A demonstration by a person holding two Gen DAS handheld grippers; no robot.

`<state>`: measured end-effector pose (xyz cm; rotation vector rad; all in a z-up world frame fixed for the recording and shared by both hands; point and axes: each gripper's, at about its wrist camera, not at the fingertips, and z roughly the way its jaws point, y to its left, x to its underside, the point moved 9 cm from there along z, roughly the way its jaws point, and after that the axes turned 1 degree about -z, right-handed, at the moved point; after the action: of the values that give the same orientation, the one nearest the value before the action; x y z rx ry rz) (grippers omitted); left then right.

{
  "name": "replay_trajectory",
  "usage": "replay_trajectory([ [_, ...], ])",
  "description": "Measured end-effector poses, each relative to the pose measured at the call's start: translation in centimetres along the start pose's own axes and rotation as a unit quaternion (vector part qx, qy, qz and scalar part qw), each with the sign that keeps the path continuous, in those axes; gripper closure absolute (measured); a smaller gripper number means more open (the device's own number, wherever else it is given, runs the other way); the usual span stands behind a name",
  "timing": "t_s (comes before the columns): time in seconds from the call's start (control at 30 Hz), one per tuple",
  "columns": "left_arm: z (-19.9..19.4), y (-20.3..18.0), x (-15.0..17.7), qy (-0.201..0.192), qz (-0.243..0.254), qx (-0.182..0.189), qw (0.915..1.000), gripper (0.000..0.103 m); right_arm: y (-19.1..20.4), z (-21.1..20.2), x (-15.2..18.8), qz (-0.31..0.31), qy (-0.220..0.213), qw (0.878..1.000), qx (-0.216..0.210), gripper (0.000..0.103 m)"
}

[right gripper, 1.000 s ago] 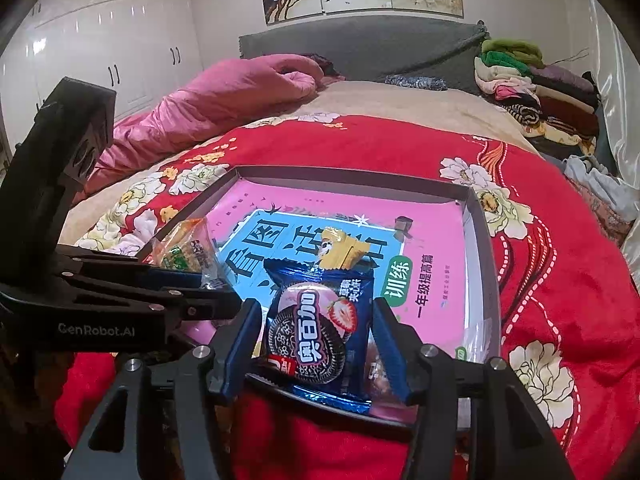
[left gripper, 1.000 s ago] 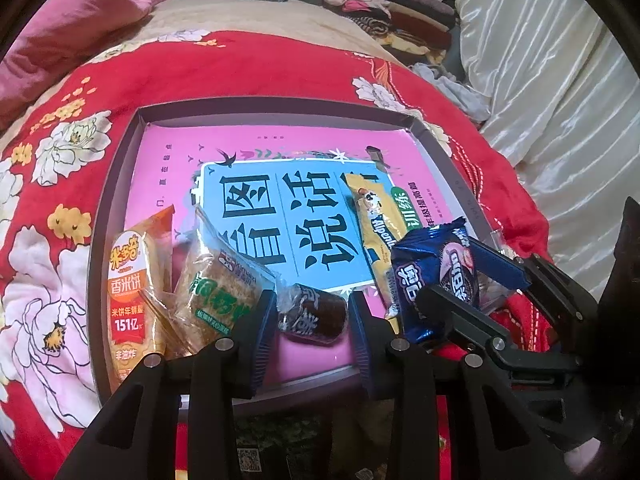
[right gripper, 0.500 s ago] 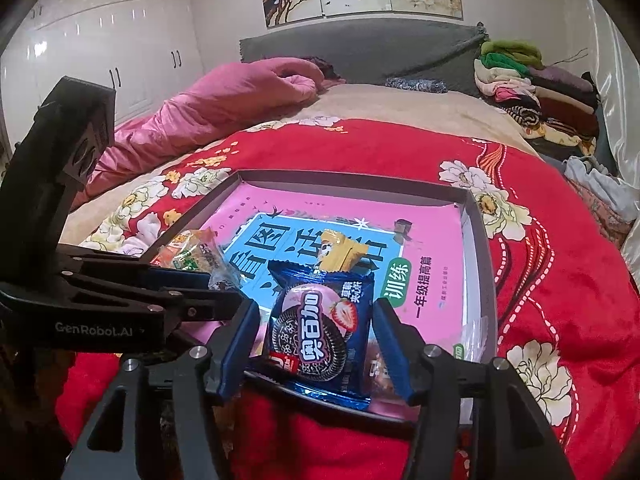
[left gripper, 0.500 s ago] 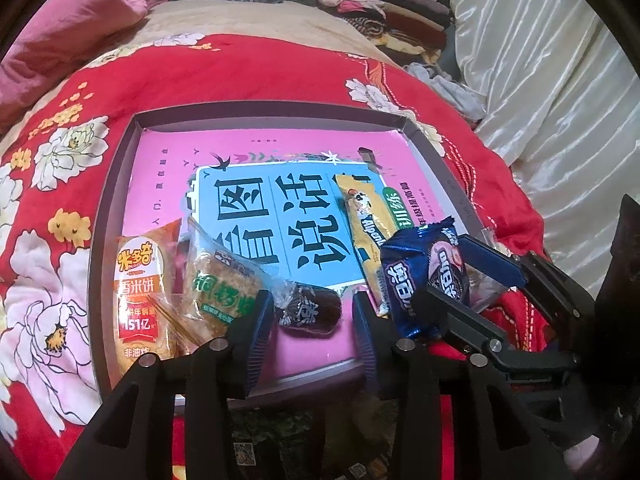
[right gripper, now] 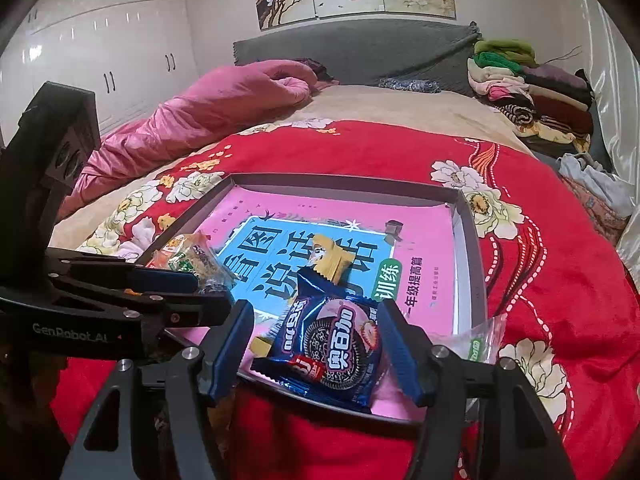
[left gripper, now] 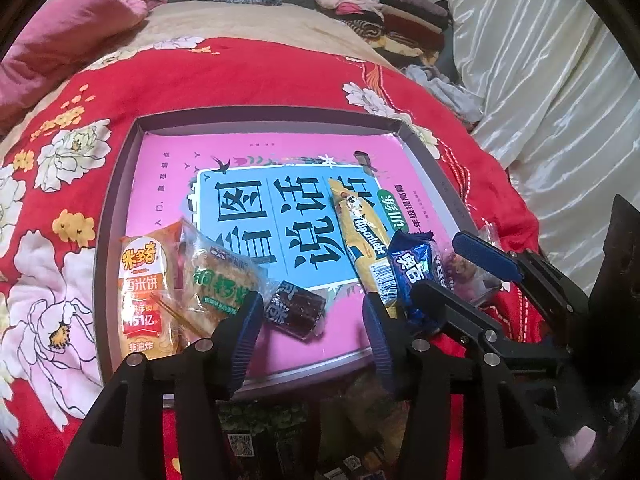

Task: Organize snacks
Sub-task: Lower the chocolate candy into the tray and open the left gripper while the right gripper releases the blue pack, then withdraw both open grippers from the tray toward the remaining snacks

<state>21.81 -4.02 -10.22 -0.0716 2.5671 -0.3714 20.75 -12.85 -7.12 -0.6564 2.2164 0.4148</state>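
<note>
A grey tray (left gripper: 120, 184) (right gripper: 468, 240) lined with a pink and blue book lies on the red flowered quilt. In its near part lie an orange rice-cracker pack (left gripper: 144, 292), a clear green-printed pack (left gripper: 218, 280) (right gripper: 188, 258), a small dark brown snack (left gripper: 294, 308) and a yellow bar (left gripper: 362, 236) (right gripper: 332, 258). My left gripper (left gripper: 312, 320) (right gripper: 212, 292) is opening; the dark snack lies loose on the book between its jaws. My right gripper (right gripper: 316, 320) (left gripper: 440, 264) is opening around a blue cookie pack (right gripper: 336, 348) (left gripper: 416, 272), which rests on the tray's near rim with a gap at the left pad.
A clear plastic bag (right gripper: 480, 344) lies by the tray's near right corner. More packets (left gripper: 260, 432) lie under my left gripper, outside the tray. A pink duvet (right gripper: 224, 104), folded clothes (right gripper: 528, 88) and a pale curtain (left gripper: 560, 80) surround the quilt.
The left jaws have spread and let go of the dark snack, which now lies flat on the book. The right jaws have widened a little off the blue cookie pack.
</note>
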Motion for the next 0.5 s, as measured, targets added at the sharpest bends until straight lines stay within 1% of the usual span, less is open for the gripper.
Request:
replay_trajectory([
  [0.1, -0.2, 0.0, 0.0, -0.001, 0.002, -0.002, 1.0000, 0.049, -0.1, -0.1, -0.1, 0.001, -0.003, 1.000, 0.002, 0.039],
  [0.37, -1.0, 0.0, -0.4, -0.011, 0.005, -0.006, 0.9999, 0.037, -0.5, -0.8, -0.6, 0.008, -0.019, 1.000, 0.008, 0.036],
  [0.5, -1.3, -0.1, -0.4, -0.013, 0.006, -0.005, 0.9999, 0.034, -0.8, -1.4, -1.0, 0.013, -0.031, 0.999, 0.011, 0.032],
])
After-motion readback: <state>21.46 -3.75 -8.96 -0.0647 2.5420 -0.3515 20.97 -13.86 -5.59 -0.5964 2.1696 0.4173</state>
